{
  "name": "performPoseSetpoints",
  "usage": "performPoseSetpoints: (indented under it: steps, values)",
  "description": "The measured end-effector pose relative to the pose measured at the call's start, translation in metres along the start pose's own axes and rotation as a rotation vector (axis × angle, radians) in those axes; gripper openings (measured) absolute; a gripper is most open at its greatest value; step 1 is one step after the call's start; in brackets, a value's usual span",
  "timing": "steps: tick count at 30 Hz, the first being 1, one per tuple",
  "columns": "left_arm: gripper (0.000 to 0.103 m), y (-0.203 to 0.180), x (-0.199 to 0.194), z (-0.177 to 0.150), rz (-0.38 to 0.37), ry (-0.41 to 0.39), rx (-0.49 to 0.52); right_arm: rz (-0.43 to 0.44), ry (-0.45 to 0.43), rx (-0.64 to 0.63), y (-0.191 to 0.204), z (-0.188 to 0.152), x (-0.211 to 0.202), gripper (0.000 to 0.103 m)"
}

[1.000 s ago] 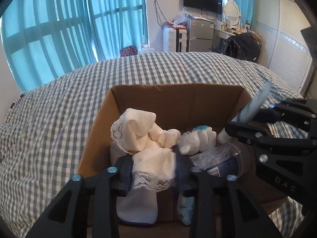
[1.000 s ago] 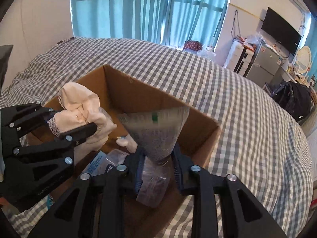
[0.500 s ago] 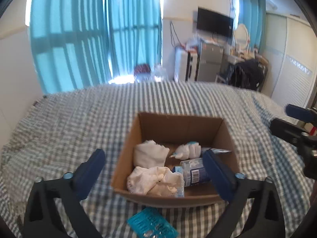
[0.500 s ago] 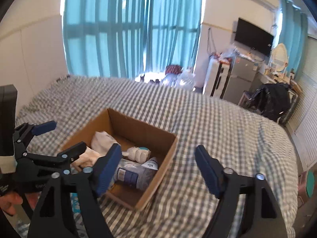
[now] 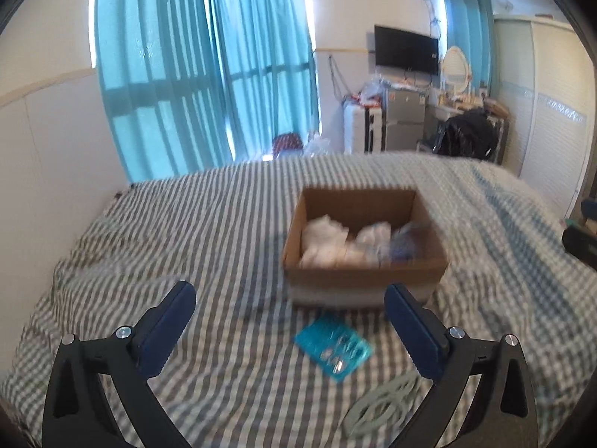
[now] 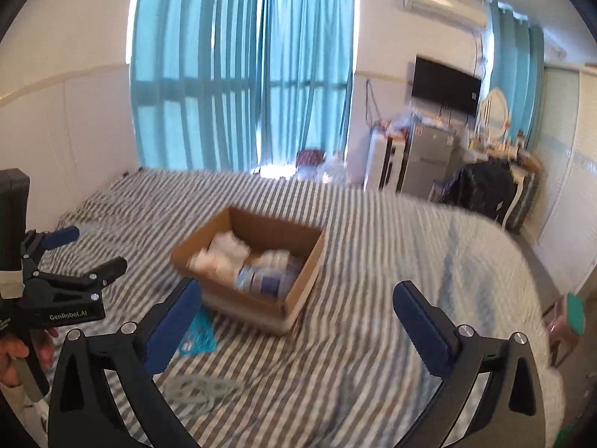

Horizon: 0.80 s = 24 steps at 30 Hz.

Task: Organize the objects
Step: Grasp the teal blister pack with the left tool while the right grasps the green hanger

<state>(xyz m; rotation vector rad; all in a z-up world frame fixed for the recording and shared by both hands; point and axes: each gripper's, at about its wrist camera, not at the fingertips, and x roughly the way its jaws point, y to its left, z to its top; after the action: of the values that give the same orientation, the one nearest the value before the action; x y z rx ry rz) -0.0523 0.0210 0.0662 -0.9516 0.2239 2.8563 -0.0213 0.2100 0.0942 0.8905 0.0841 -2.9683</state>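
Observation:
An open cardboard box sits on the checked bed. It holds white cloth items and a clear bottle with a blue label. A teal packet lies on the bed in front of the box. A pale ring-shaped item lies nearer still. My left gripper is open and empty, well back from the box; it also shows in the right wrist view. My right gripper is open and empty, raised back from the box.
The grey checked bed fills the lower view. Teal curtains, a wall TV, a small fridge and a dark bag on a chair stand beyond the bed. A wardrobe is at right.
Both grippers let go of their items in the box, opened wide and pulled back and up. The cloth and the bottle now lie in the box.

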Motion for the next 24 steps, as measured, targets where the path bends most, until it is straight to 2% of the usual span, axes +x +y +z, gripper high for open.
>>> performPoseSetpoints:
  steps: [2,5,8,11,13,16,19,20,24]
  values:
    - [0.103,0.003,0.010,-0.025,0.030,0.024,-0.022,0.013,0.048,0.021,0.008,-0.029,0.015,0.103]
    - [0.103,0.006,0.030,-0.060,0.035,0.064,-0.084,0.011,0.125,0.070,0.015,-0.072,0.047,0.103]
    - [0.103,0.008,0.046,-0.090,0.025,0.106,-0.119,0.032,0.229,0.095,0.027,-0.106,0.078,0.103]
    - [0.103,0.012,0.062,-0.113,0.062,0.159,-0.114,0.043,0.294,0.072,0.042,-0.126,0.099,0.103]
    - [0.103,0.016,0.067,-0.119,0.087,0.173,-0.109,0.041,0.313,0.037,0.054,-0.132,0.110,0.103]
    - [0.103,0.025,0.064,-0.121,0.085,0.157,-0.139,0.071,0.358,0.031,0.074,-0.143,0.126,0.103]
    - [0.103,0.029,0.062,-0.120,0.202,0.136,-0.123,0.098,0.411,0.032,0.094,-0.155,0.142,0.103]
    - [0.103,0.031,0.063,-0.121,0.211,0.139,-0.127,0.102,0.419,0.028,0.099,-0.156,0.146,0.103]
    - [0.103,0.041,0.065,-0.125,0.181,0.158,-0.179,0.140,0.482,0.005,0.125,-0.168,0.166,0.103]
